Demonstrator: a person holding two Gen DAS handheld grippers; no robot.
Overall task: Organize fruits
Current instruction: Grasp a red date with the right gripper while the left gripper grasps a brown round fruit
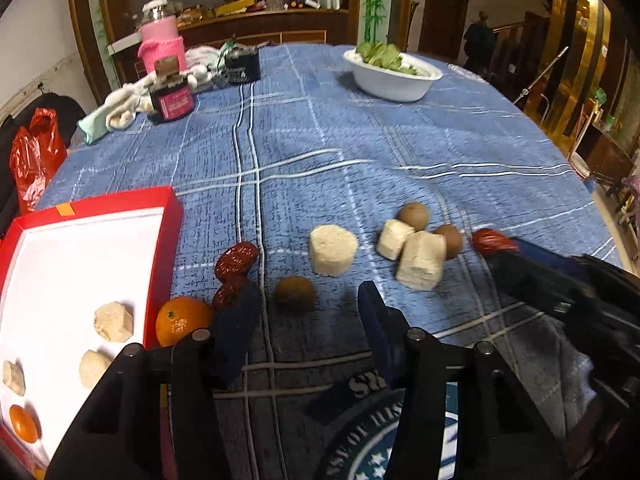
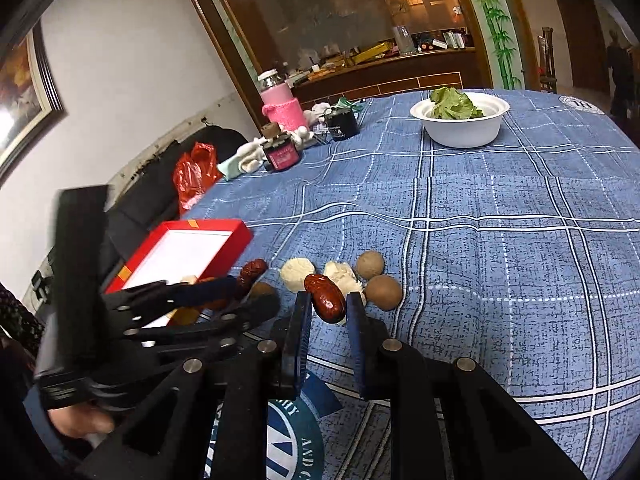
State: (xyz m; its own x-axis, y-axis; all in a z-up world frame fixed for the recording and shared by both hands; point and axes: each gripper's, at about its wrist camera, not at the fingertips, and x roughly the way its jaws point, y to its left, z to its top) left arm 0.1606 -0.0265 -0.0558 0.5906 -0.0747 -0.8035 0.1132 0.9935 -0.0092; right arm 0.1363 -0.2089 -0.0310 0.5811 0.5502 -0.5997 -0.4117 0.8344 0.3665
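Note:
My left gripper stands open low over the blue checked cloth. A brown round fruit lies between its fingertips, untouched. Two red dates and an orange lie by its left finger, against the red box. Inside the box are pale chunks and another orange. My right gripper is shut on a red date, lifted off the cloth. It also shows at the right of the left wrist view. Pale cylinder pieces and two brown fruits lie ahead.
A white bowl of greens stands at the far side. A pink-sleeved bottle, a dark jar, a black container and white cloths crowd the far left. A red plastic bag hangs off the table's left edge.

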